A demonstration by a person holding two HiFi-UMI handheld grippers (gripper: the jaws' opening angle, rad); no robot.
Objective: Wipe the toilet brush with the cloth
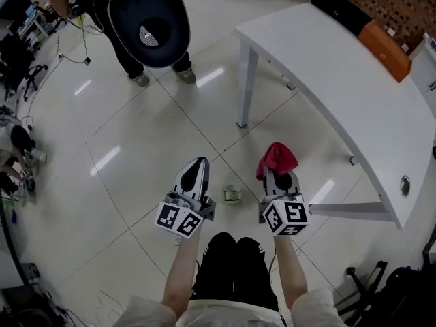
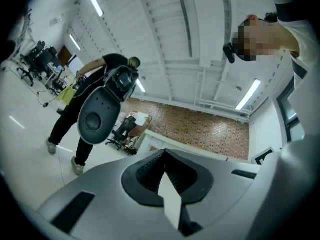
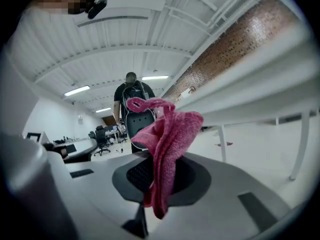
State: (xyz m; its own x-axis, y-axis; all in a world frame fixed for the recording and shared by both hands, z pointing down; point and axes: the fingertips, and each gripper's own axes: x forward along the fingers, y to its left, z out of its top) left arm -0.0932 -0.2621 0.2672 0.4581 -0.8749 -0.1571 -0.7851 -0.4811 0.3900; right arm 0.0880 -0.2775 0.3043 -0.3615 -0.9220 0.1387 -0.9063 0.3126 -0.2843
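Right claw (image 1: 279, 179) pinches the cloth (image 1: 276, 158), bunched upward, seemingly ready for wiping; left claw (image 1: 198, 165) is clenched, empty; no brush visible; desk (image 1: 354, 94) lies at two o'clock.

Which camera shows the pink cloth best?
The right gripper view: the pink cloth sits large and centred, pinched in the right gripper. The head view shows only a small red bundle; the left gripper view misses it.

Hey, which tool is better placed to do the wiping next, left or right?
Right, I'd say: the right tool is shut on the pink cloth, which sticks out past its tips. The left tool is shut and empty.
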